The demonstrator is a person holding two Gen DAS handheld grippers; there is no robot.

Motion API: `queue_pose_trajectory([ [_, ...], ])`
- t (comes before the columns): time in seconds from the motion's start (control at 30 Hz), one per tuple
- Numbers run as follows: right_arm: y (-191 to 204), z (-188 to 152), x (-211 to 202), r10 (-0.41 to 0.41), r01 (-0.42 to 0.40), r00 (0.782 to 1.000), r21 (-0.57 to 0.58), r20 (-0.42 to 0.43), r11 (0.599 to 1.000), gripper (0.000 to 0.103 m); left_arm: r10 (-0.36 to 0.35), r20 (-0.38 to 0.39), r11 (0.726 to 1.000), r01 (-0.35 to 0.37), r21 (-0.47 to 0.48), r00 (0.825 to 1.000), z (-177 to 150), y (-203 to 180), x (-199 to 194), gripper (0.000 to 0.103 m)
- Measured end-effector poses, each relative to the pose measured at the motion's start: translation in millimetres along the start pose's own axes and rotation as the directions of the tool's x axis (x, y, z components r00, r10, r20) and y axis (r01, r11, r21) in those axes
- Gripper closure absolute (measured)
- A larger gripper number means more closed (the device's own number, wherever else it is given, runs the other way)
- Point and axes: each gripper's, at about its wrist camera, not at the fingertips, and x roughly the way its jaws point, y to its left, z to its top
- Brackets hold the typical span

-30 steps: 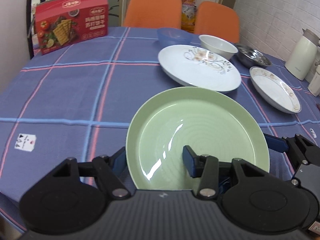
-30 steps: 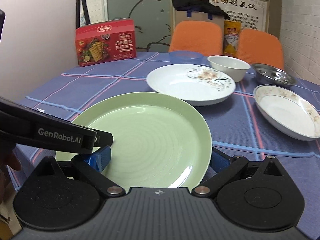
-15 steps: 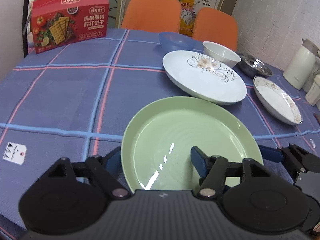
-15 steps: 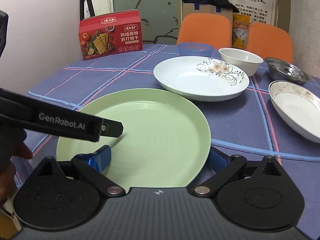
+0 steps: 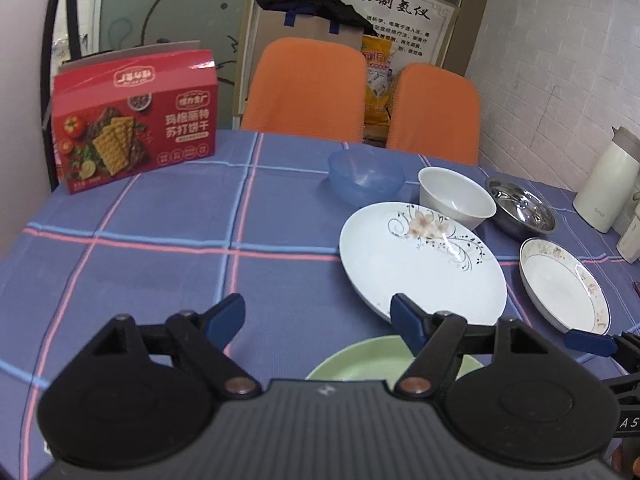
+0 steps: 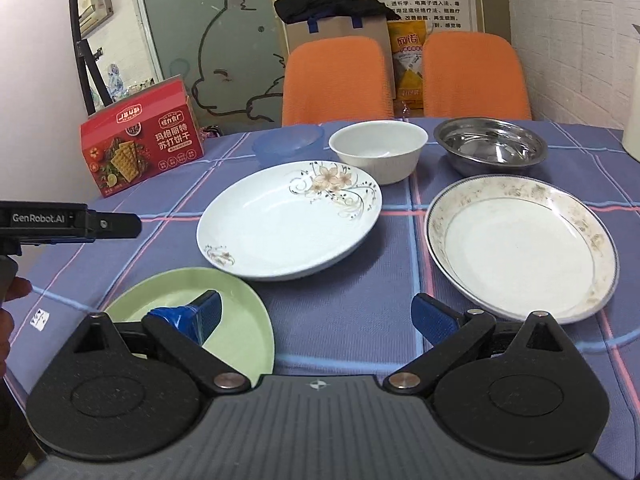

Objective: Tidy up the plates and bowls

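Note:
A green plate (image 6: 172, 288) lies on the checked tablecloth near the front edge; in the left wrist view only its far rim (image 5: 372, 354) shows. My left gripper (image 5: 316, 318) is open above the cloth, just left of the flowered white plate (image 5: 420, 264). My right gripper (image 6: 318, 316) is open and holds nothing; its left finger hangs over the green plate's right side. Further back stand the flowered plate (image 6: 280, 228), a rimmed plate (image 6: 520, 244), a white bowl (image 6: 378, 148), a steel bowl (image 6: 490, 146) and a blue bowl (image 6: 288, 142).
A red cracker box (image 5: 136, 120) stands at the back left of the table. A cream thermos (image 5: 608, 184) stands at the right edge. Two orange chairs (image 5: 304, 88) sit behind the table. A hand (image 6: 12, 292) shows at the left edge.
Both grippers have lifted and drawn back from the green plate, which now sits low in both views. The right wrist view has swung right toward the rimmed plate.

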Motion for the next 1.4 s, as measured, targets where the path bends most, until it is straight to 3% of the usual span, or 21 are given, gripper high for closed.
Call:
queue_pose_trajectory([
  [0.17, -1, 20, 36, 0.044, -0.044, 0.999, -0.001, -0.026, 0.999, 0.014, -0.041, -0.060, 0.999, 0.041, 0.007, 0.997, 21, -4, 48, 0.030],
  [0.57, -4, 38, 101, 0.009, -0.008, 0.995, 0.018, -0.101, 1.000, 0.013, -0.073, -0.179, 0.997, 0.074, 0.000, 0.981, 43, -9, 132, 0.030],
  [0.9, 4, 31, 108, -0.066, 0.064, 0.998, -0.088, -0.020, 0.994, 0.012, -0.060, -0.146, 0.995, 0.070, 0.067, 0.987, 39, -12, 137, 0.032],
  [1.03, 7, 34, 110, -0.064, 0.060, 0.997, -0.089, -0.039, 0.994, 0.012, -0.031, -0.136, 0.994, 0.045, 0.102, 0.990, 36, -18, 138, 0.033],
  [1.07, 8, 35, 110, -0.066, 0.062, 0.997, -0.088, -0.040, 0.994, 0.012, -0.038, -0.133, 0.993, 0.052, 0.104, 0.990, 36, -20, 138, 0.035],
  [1.13, 9, 36, 112, -0.073, 0.070, 0.996, -0.083, -0.042, 0.994, 0.012, -0.077, -0.141, 0.990, 0.092, 0.106, 0.987, 36, -27, 138, 0.050],
  [1.27, 12, 44, 114, -0.073, 0.069, 0.994, -0.058, -0.082, 0.996, 0.012, -0.068, -0.168, 0.992, 0.085, 0.094, 0.983, 44, -35, 141, 0.052],
  [1.4, 12, 52, 98, -0.023, 0.021, 0.998, -0.041, -0.053, 0.999, 0.012, -0.085, -0.135, 0.993, 0.095, 0.072, 0.987, 55, -31, 125, 0.052],
])
